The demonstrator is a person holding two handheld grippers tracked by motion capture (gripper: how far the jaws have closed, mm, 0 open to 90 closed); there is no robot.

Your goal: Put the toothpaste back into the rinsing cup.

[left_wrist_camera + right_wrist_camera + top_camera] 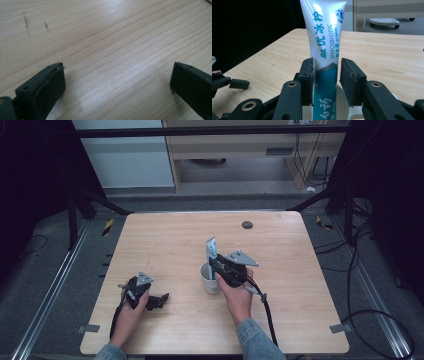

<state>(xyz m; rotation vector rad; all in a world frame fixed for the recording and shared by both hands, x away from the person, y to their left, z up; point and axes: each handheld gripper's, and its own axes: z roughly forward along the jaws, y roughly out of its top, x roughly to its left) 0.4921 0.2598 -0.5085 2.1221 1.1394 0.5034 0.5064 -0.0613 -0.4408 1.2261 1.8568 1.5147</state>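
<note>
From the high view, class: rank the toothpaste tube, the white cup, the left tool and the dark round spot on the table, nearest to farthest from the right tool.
1. Toothpaste tube: between the right tool's jaws, standing upright.
2. White cup: directly under that tool, holding the tube's lower end.
3. Left tool: at the table's near left.
4. Dark round spot: near the table's far edge.

Table (165, 245) bare from 9 to 1 o'clock. White cup (209, 281) with upright toothpaste tube (212, 251) stands centre. Left gripper (161, 301) lies at 7 o'clock. Dark disc (247, 225) at 12.
</note>
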